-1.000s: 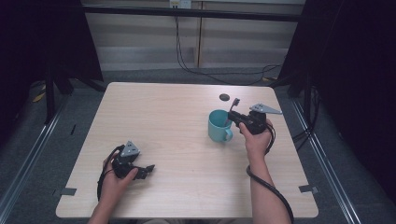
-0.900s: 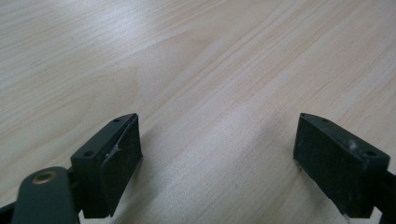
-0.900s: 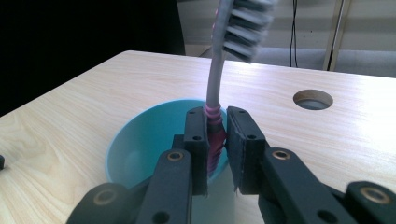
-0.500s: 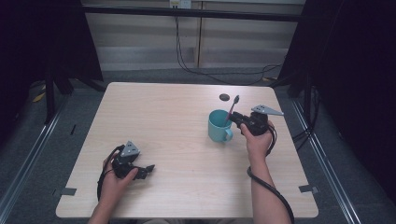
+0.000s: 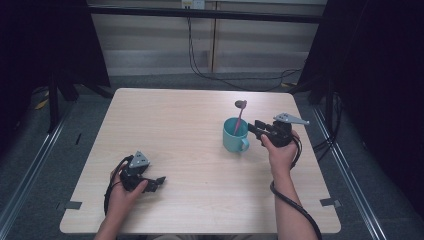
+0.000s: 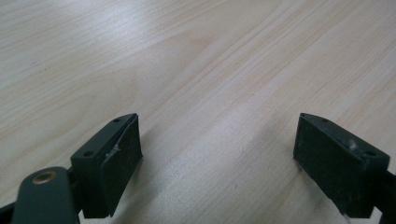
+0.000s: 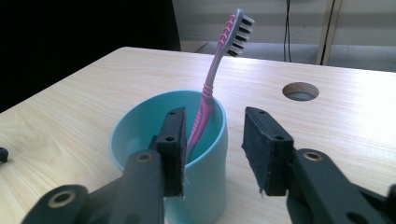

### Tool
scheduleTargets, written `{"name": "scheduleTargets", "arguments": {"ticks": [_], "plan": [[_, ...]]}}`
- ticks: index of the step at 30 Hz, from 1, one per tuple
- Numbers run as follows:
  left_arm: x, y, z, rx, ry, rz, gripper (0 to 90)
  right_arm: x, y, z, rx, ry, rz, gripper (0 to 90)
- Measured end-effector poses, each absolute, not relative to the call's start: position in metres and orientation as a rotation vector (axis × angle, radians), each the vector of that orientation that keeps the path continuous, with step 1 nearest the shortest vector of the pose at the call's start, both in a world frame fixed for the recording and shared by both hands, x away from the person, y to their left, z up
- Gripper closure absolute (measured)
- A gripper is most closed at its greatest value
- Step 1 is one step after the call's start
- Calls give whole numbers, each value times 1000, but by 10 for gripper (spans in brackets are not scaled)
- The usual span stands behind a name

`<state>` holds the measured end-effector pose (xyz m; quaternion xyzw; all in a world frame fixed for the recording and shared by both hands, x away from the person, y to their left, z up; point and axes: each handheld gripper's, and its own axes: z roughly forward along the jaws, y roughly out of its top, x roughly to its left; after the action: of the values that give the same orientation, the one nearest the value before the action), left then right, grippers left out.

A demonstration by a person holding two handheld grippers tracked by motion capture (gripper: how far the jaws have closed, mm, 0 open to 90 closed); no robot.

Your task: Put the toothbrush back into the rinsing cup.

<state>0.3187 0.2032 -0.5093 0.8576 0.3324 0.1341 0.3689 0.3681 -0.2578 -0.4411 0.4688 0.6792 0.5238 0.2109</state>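
From the high view, a teal mug (image 5: pixel 235 136) with a toothbrush (image 5: pixel 240 117) is seen right of centre on the worktop (image 5: pixel 175 125), the right tongs (image 5: pixel 253 128) just beside it.

In the left tongs (image 6: pixel 217 154) view, the jaws are spread wide, empty.

In the right tongs (image 7: pixel 212 149) view, the jaws are parted and empty; a nudge could tip the mug (image 7: pixel 196 186).

Wooden table (image 5: pixel 175 130) under left tongs (image 5: pixel 159 181) and right tongs (image 5: pixel 253 128); round hole (image 5: pixel 240 104) just beyond right tongs; cables (image 5: pixel 240 80) on floor farther back.
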Motion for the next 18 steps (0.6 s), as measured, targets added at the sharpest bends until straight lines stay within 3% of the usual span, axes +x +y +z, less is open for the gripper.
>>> {"name": "scheduleTargets", "arguments": {"ticks": [18], "plan": [[319, 203, -509, 2193, 859, 347, 148, 355, -260, -430, 1291, 1975, 1403, 393]]}}
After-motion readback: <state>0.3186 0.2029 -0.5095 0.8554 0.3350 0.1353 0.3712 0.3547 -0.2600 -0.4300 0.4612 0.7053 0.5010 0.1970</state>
